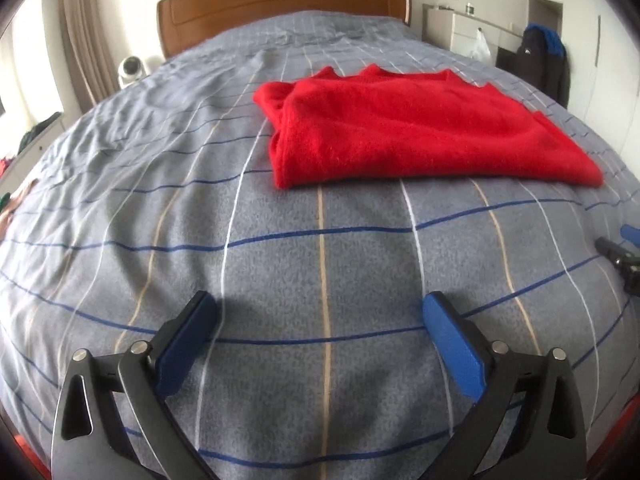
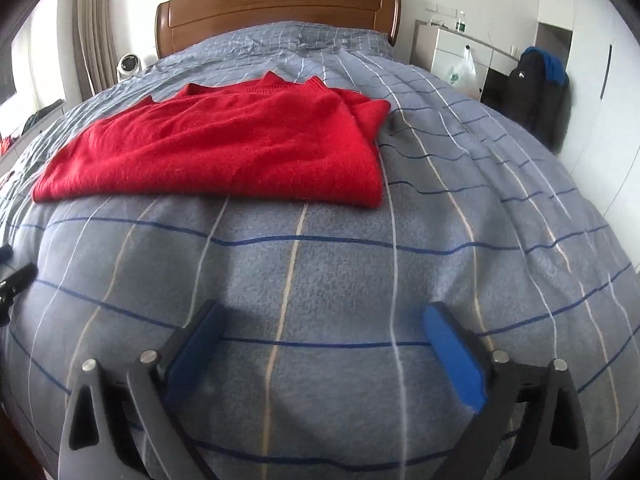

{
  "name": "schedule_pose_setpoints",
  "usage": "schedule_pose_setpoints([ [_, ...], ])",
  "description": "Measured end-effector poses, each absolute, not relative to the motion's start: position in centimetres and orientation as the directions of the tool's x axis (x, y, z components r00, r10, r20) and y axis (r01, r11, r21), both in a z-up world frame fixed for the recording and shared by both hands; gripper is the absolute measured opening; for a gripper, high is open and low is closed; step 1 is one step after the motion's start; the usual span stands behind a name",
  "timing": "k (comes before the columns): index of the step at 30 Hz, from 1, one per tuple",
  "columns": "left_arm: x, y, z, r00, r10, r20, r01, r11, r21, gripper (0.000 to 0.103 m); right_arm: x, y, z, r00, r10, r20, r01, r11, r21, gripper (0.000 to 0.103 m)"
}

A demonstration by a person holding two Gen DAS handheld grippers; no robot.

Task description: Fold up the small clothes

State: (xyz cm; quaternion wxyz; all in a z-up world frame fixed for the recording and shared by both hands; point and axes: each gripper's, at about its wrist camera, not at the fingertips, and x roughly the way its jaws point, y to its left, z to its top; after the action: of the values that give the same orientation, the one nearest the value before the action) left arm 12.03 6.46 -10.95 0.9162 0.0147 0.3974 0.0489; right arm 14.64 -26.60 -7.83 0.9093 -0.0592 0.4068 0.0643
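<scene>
Lying flat on the bed (image 1: 280, 248) is a red sweater (image 1: 420, 132), already folded over into a rough rectangle, with its ribbed edge bumps pointing toward the wooden headboard (image 1: 280, 4). It sits around the middle of the blue-grey checked bedspread, a bit wrinkled on top.

Both tools are low over the near end of the bed, short of the sweater and not touching it. The left tool (image 1: 320, 320) has its blue-padded fingers (image 1: 452, 344) spread wide with nothing between them, just bedspread. Same deal for the right tool (image 2: 320, 328): jaws spread wide, nothing held. From the left wrist view the sweater is ahead and off to the right; from the right wrist view the sweater (image 2: 224, 148) is ahead and to the left, so it's roughly between the two.

Other room stuff: a small white fan (image 1: 130, 70) left of the headboard, curtains (image 1: 86, 40) beside it, a white dresser (image 2: 452, 52) with a plastic bag (image 2: 462, 68) hanging off it, and a dark jacket (image 2: 536, 88) on the right.
</scene>
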Motion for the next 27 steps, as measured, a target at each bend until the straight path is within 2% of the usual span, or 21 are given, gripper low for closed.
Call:
schedule_pose_setpoints([
  [10, 11.5, 6.1, -10.8, 0.670, 0.128, -0.732, -0.092, 0.992, 0.088, 0.103, 14.6, -26.4, -8.0, 0.664, 0.070, -0.745, -0.165, 0.985, -0.055, 0.101],
  [14, 10.2, 7.3, -8.7, 0.668, 0.169, -0.725, -0.127, 0.986, 0.113, 0.102, 15.0, -26.8, -7.4, 0.612, 0.107, -0.784, -0.205, 0.978, -0.026, 0.101],
  [18, 8.7, 10.6, -7.8, 0.713, 0.210, -0.669, -0.194, 0.976, 0.099, 0.102, 16.0, -28.6, -5.8, 0.557, 0.227, -0.799, -0.239, 0.965, 0.108, 0.100],
  [22, 9.2, 14.7, -10.5, 0.654, 0.193, -0.731, -0.300, 0.954, -0.016, 0.103, 20.0, -31.2, -3.1, 0.573, 0.351, -0.740, -0.196, 0.936, 0.293, 0.100],
  [24, 9.3, 15.5, -10.8, 0.669, 0.184, -0.720, -0.324, 0.944, -0.060, 0.103, 23.4, -32.3, -2.6, 0.580, 0.398, -0.710, -0.150, 0.910, 0.387, 0.099],
  [27, 9.9, 15.1, -11.0, 0.668, 0.224, -0.710, -0.332, 0.943, -0.015, 0.103, 28.5, -33.0, -3.3, 0.551, 0.415, -0.724, -0.073, 0.888, 0.454, 0.082],
])
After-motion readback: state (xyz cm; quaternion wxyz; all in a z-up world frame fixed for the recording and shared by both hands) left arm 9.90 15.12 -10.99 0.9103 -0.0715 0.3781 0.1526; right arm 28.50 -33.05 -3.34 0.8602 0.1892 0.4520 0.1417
